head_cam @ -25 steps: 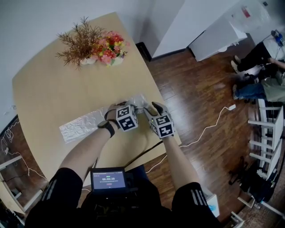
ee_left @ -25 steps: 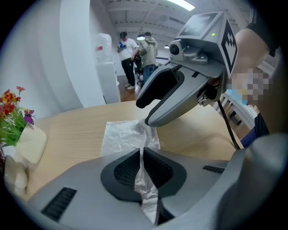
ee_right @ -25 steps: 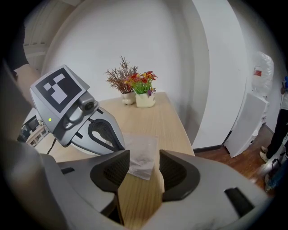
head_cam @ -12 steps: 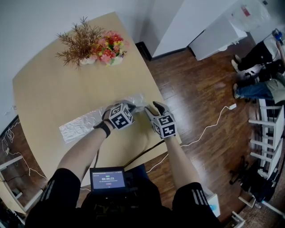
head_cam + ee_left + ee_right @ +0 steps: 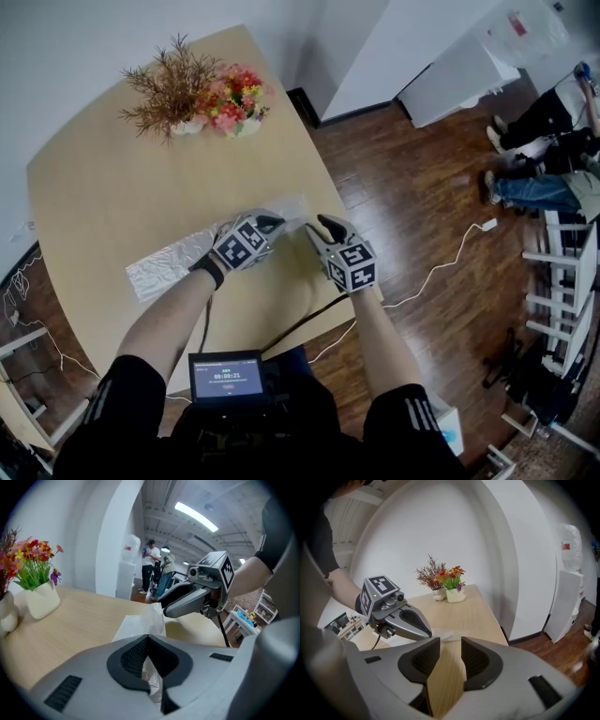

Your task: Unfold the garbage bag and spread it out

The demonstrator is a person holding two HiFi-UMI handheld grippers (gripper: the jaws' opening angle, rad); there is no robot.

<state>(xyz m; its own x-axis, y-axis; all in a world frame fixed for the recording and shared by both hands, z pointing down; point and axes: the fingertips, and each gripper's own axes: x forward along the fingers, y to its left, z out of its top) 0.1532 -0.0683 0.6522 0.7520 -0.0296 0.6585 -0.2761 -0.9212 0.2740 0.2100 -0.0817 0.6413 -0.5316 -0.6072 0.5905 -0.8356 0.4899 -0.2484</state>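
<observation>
A pale wooden surface [image 5: 112,187] with a rounded edge stands on a dark wood floor [image 5: 422,206] in a white-walled room. A small pot of flowers [image 5: 225,101] sits at its far side, a white cable [image 5: 441,267] trails over the floor, and people [image 5: 544,150] sit at the far right. The garbage bag [image 5: 169,262], still a long, folded, see-through strip, lies across the near part of the surface. Its left end lies flat, and its right end reaches the two tools. The left tool [image 5: 270,223] is pressed together on that right end, with crumpled plastic pinched between its pads [image 5: 133,656] and rising in a small peak beyond them. The right tool [image 5: 323,223] sits just beside it, tip to tip. Its jaws are spread and have just been closing, with only bare wood showing between them, and the bag's edge lies just ahead of its tips. Compared with a second ago, the left tool has lifted a little and rolled, so its marker cube leans further left, and the bag's end comes up with it. The right tool has kept nearly the same place.
</observation>
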